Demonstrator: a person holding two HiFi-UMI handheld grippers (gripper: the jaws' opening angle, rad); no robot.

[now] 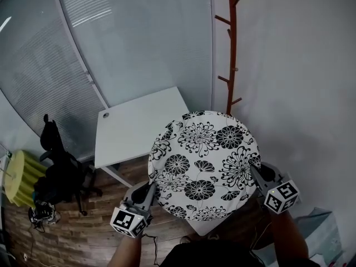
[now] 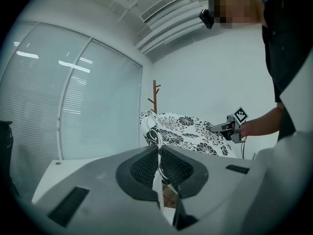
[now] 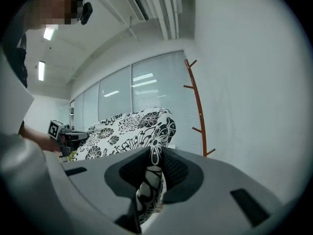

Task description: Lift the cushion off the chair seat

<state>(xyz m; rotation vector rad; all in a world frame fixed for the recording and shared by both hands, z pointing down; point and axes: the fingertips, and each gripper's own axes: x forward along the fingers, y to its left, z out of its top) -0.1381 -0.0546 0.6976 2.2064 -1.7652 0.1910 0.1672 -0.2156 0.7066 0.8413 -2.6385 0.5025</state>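
A round cushion (image 1: 203,163), white with black chrysanthemum print, is held up in the air at the centre of the head view, its printed face turned toward the camera, with a hand-held gripper on either side of its rim. The left hand-held gripper (image 1: 151,189) grips the rim at about 8 o'clock. Its own view shows the jaws almost fully together, pinching only a thin edge of the fabric between the ribbed black pads (image 2: 144,168). The right hand-held gripper (image 1: 255,171) grips the rim at about 4 o'clock, with its jaws closed on a thicker fold of the printed cover that runs down between the pads (image 3: 177,169). Each gripper carries a marker cube with black-and-white square codes, the left cube (image 1: 130,220) at 7 o'clock in the head view and the right cube (image 1: 281,196) at 4 o'clock. No print on them reads as letters. Behind the cushion's upper left edge, at 10 o'clock, lies a white bench (image 1: 139,128). A red-brown coat stand (image 1: 232,49) rises at 1 o'clock against the white wall. A black office chair (image 1: 64,171) stands on the wood floor (image 1: 72,232) at 8 o'clock, and slatted blinds (image 1: 133,38) fill 11 o'clock.
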